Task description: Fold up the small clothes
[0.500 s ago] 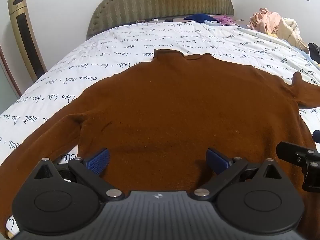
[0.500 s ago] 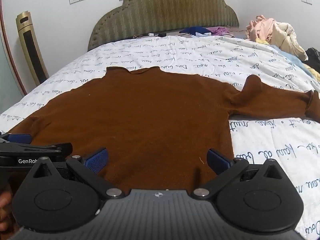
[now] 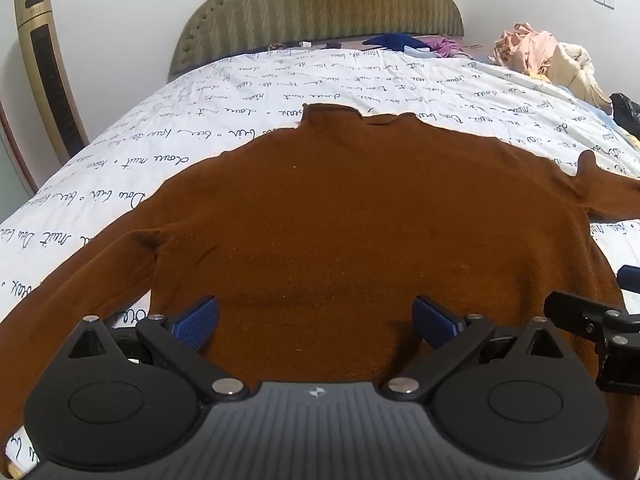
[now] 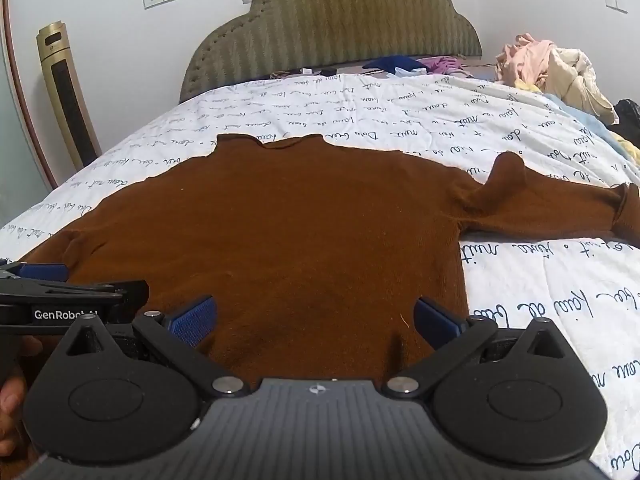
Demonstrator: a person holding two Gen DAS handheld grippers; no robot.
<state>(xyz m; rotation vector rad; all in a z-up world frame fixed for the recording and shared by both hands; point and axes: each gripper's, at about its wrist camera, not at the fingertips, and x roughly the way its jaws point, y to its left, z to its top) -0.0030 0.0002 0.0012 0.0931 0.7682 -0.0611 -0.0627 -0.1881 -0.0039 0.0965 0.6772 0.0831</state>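
A brown long-sleeved sweater (image 3: 360, 220) lies flat on the bed, collar away from me, sleeves spread out to both sides; it also shows in the right wrist view (image 4: 300, 232). My left gripper (image 3: 316, 320) is open and empty over the sweater's lower left part, near the hem. My right gripper (image 4: 316, 318) is open and empty over the lower right part. The right gripper's fingers (image 3: 580, 316) show at the right edge of the left wrist view. The left gripper's fingers (image 4: 72, 292) show at the left edge of the right wrist view.
The bed has a white cover with dark script (image 3: 280, 120) and a padded headboard (image 3: 320, 12). A pile of pale clothes (image 4: 556, 68) lies at the far right, with dark and purple clothes (image 4: 400, 64) by the headboard. A gold standing unit (image 3: 48, 68) is at the left wall.
Both grippers have shifted very slightly; the view is almost the same. The sweater has not moved.
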